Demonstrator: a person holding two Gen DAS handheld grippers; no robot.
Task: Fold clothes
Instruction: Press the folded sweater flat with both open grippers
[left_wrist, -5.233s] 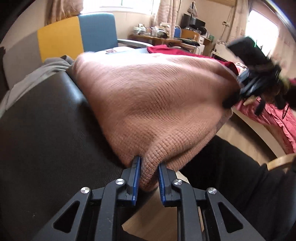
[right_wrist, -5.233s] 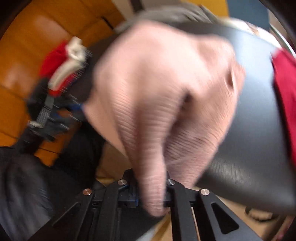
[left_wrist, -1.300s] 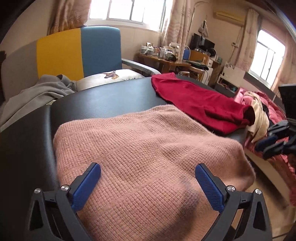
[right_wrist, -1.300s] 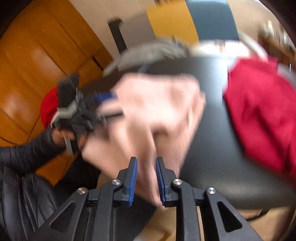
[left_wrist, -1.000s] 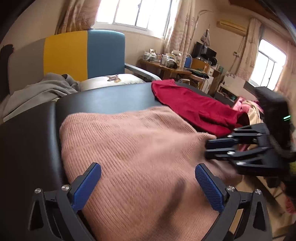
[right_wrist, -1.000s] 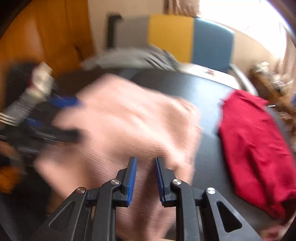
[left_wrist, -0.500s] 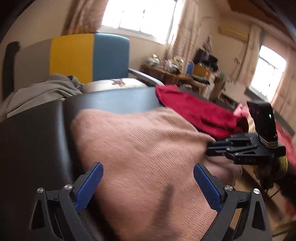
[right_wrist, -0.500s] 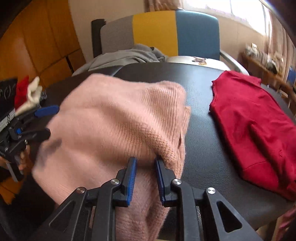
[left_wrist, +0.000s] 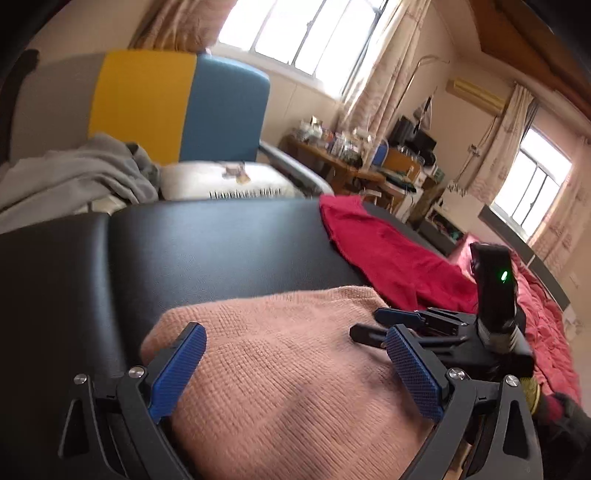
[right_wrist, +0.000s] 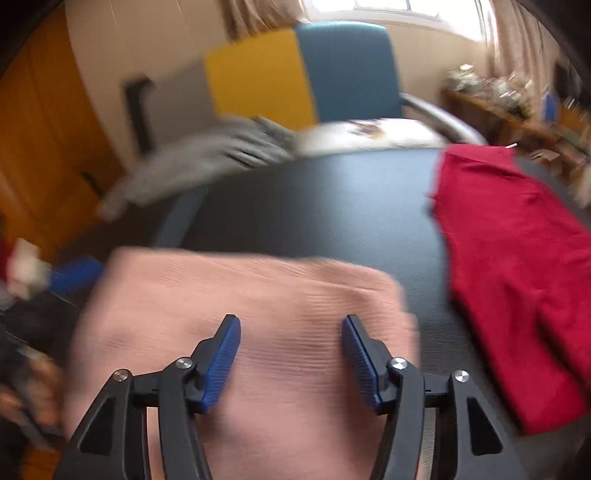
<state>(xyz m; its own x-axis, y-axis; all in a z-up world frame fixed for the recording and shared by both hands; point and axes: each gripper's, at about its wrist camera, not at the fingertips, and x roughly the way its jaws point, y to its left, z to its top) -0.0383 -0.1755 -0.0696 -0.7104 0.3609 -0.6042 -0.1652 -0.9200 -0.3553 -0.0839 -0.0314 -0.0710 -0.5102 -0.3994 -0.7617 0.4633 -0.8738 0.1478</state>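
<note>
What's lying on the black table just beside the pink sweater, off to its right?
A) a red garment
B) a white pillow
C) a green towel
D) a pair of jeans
A: a red garment is spread on the black table to the right of the pink sweater, a strip of bare table between them in the right wrist view.

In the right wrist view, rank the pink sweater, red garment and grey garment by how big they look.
1. pink sweater, though it lies nearest the camera
2. red garment, partly cut off at the edge
3. grey garment, blurred and farther back
</note>
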